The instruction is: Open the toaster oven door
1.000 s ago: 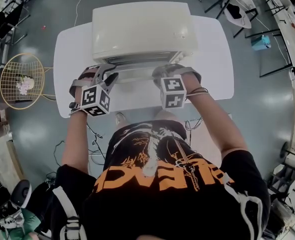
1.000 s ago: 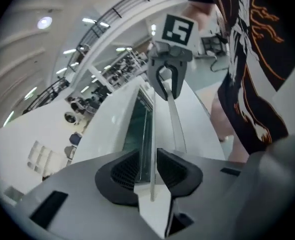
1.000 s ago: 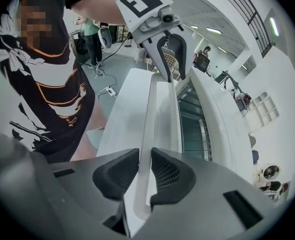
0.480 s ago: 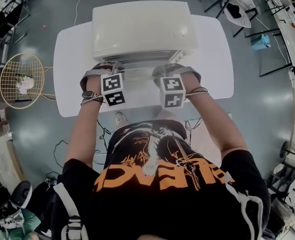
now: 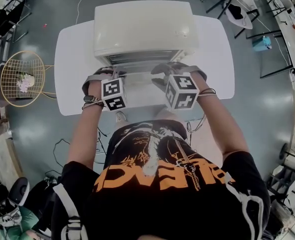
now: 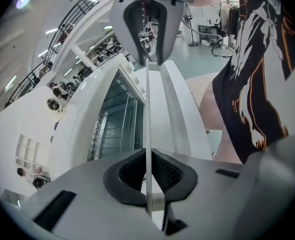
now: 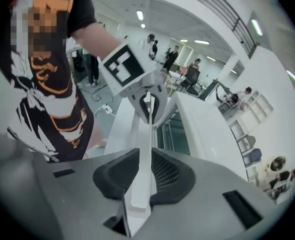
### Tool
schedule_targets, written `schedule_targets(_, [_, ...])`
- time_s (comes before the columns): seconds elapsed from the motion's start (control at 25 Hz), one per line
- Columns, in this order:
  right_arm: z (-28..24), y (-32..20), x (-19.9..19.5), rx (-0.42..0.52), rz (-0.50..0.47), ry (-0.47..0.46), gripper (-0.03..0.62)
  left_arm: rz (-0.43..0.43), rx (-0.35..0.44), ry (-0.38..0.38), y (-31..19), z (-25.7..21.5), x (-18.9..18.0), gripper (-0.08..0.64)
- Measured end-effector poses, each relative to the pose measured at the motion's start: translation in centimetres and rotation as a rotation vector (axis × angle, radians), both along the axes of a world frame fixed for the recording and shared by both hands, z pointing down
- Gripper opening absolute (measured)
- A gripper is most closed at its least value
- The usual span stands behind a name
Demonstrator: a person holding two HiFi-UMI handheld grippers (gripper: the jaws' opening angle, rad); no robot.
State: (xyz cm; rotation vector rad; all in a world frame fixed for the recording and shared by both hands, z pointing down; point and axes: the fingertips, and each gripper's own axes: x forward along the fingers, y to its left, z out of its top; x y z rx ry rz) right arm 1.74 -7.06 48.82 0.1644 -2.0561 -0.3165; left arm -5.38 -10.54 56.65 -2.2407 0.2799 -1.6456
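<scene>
A cream toaster oven (image 5: pixel 144 31) is seen from above, set at the back middle of a white counter (image 5: pixel 215 59). Its door (image 5: pixel 137 80) faces the near side and appears to be tipped part way down, with the rack (image 6: pixel 109 119) glimpsed behind it. The door's top edge is held toward both ends. The left hand-held gripper (image 5: pixel 111 76) has just been closing, and its jaws are narrowed onto the thin lip of the door, which runs straight between the pads. The right hand-held gripper (image 5: pixel 168 78) is clamped at a wider setting on a thicker part of the same edge. A gold wire basket (image 5: pixel 19 79) stands on the floor (image 5: pixel 47 129) to the left. Judged from here, the thin lip could slip out of the left pads under a hard pull; an uneven pull could twist the door, and the oven could be dragged toward the counter's front edge
</scene>
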Motion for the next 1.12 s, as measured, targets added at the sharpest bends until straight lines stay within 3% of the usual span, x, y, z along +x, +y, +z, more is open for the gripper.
schedule_targets(0.2, [-2.3,-2.9,-0.5,-0.084,0.214,-0.279,0.014,0.005,0.016,0.007,1.1,0.5,-0.1,0.038])
schedule_targets(0.44, [1.4,-3.3,0.9,-0.256,0.463,-0.366,0.012,0.017,0.016,0.006,2.9,1.7,-0.3,0.040])
schedule_targets(0.68, [-1.1,-5.5,1.5,-0.235,0.612,-0.695,0.012,0.029,0.020,-0.008,4.2,2.6,-0.5,0.048])
schedule_targets(0.96, [-0.8,-4.9,1.5,-0.193,0.580,-0.671,0.012,0.045,0.035,0.000,5.9,4.0,-0.1,0.063])
schedule_targets(1.12, [-1.8,-5.4,1.0,-0.168,0.563,-0.678,0.012,0.052,0.088,0.005,6.5,4.9,-0.2,0.064])
